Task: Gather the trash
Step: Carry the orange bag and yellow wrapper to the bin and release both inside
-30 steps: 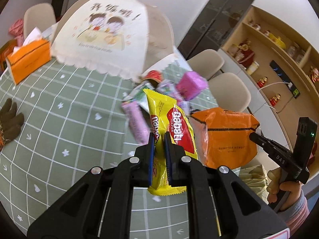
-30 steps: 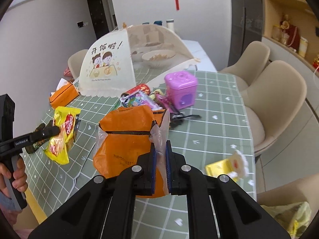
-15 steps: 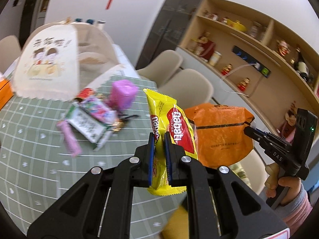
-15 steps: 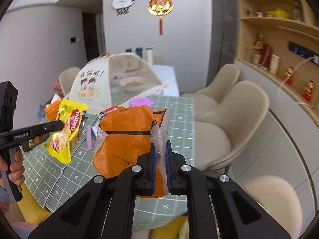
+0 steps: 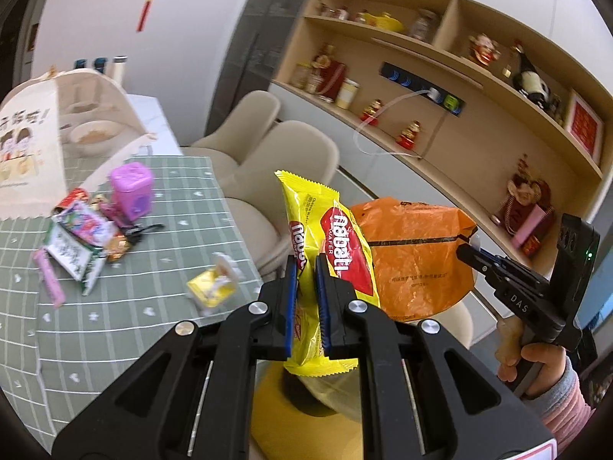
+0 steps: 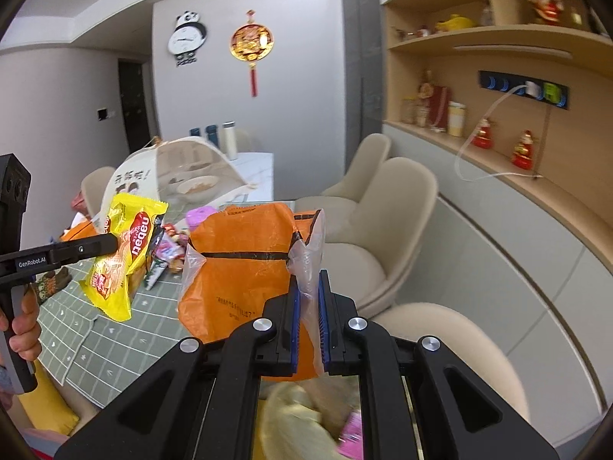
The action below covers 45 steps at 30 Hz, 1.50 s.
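The yellow wafer wrapper [image 5: 329, 253] stands upright in the left gripper [image 5: 306, 306], whose blue pads are clenched on its lower half — the red label shows above the jaws and the crimped bottom edge hangs below them. In the right wrist view the same wrapper [image 6: 122, 253] hangs at about nine o'clock, pinched by the left gripper's [image 6: 111, 245] long black fingers.

Just beside it, at three o'clock in the left wrist view, is the orange plastic bag [image 5: 413, 257]. The right gripper [image 6: 306, 306] is clamped on a clear, crumpled flap at the bag's [image 6: 245, 260] upper corner, and the bag dangles in the air in front of the jaws. A hand [image 5: 536, 364] in a pink sleeve grips that tool's handle at four o'clock.

Farther out, at nine o'clock in the left wrist view, the table's green checked cloth [image 5: 134, 306] bears more litter: a heap of snack packets [image 5: 80, 237], a purple box [image 5: 132, 189] and a small yellow packet [image 5: 212, 287] near the table's edge. A mesh food cover [image 5: 46, 134] stands at ten o'clock — beige chairs [image 5: 302, 161] beyond.
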Each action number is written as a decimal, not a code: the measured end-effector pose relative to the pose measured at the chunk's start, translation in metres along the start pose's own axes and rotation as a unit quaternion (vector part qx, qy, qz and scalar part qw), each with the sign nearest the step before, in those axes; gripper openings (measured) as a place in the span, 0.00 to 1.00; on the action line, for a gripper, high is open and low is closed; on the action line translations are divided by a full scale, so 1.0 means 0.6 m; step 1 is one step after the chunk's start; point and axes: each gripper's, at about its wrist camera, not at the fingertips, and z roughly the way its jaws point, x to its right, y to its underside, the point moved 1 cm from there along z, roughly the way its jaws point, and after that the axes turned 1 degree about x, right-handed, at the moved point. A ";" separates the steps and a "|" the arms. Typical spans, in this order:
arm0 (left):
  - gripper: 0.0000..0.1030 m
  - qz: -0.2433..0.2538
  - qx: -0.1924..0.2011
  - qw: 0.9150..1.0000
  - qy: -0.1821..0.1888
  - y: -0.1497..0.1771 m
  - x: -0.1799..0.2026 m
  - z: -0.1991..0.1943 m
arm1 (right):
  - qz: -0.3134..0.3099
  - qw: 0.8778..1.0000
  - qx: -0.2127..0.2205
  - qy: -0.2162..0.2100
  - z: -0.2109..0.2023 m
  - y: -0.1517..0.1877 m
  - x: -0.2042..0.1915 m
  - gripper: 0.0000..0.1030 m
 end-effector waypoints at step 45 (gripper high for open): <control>0.09 0.056 -0.166 0.984 0.015 0.149 0.145 0.276 | 0.074 0.985 -0.156 -0.022 0.128 0.267 0.185 0.34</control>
